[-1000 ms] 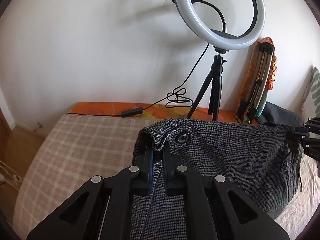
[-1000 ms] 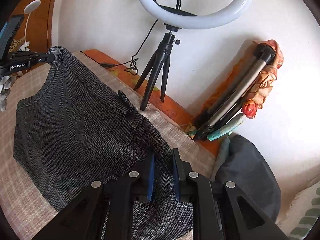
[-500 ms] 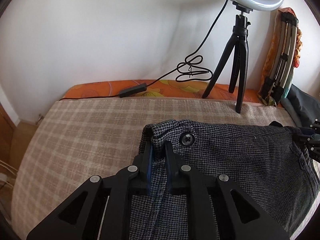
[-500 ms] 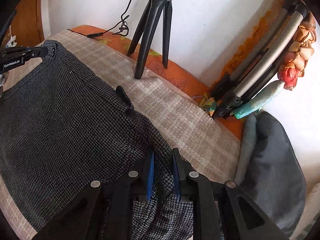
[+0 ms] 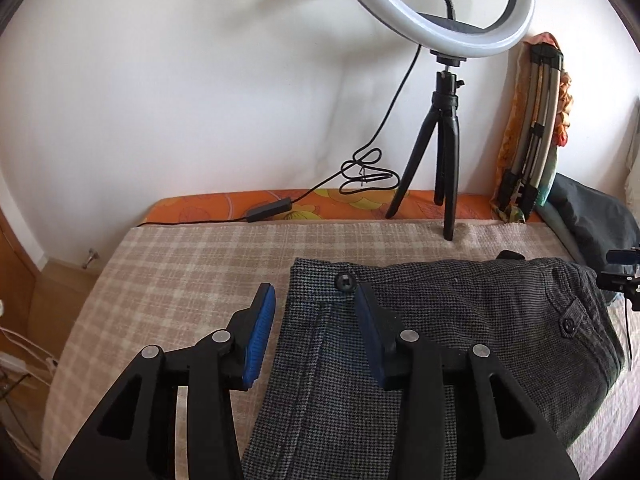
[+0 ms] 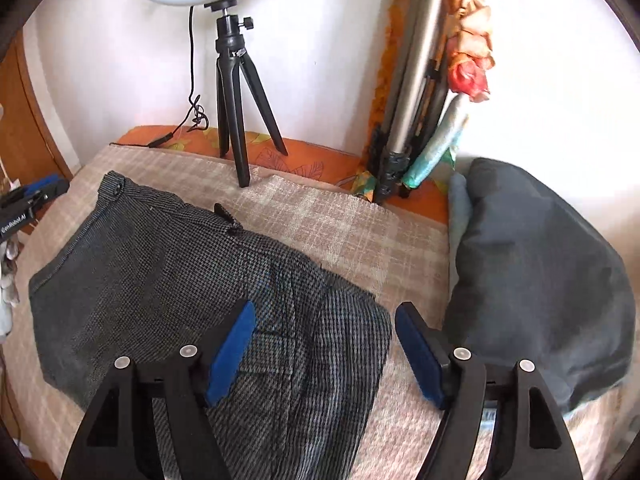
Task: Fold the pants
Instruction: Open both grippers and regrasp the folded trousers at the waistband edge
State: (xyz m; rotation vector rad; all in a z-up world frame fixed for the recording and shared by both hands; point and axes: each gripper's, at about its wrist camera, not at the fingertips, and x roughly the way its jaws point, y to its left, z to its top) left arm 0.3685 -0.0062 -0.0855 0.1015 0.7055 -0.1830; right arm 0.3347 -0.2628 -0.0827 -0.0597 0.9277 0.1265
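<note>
Grey houndstooth pants (image 5: 420,344) lie flat on the plaid bed cover (image 5: 192,276), waistband toward the wall, with a black waist button (image 5: 345,281) at the left corner. My left gripper (image 5: 314,300) is open and empty, its jaws straddling the pants' left waist corner. My right gripper (image 6: 325,316) is open and empty above the pants' (image 6: 180,280) right waist corner. The right gripper's tip also shows at the right edge of the left wrist view (image 5: 622,276).
A ring light on a black tripod (image 5: 444,168) stands at the far edge of the bed, with its cable (image 5: 360,176) along the orange mattress edge. A folded tripod (image 6: 412,120) leans on the wall. A dark blue-grey pillow (image 6: 536,272) lies right of the pants.
Both grippers lowered the pants' waist onto the bed, then opened and let go. The pants went from held up to lying flat.
</note>
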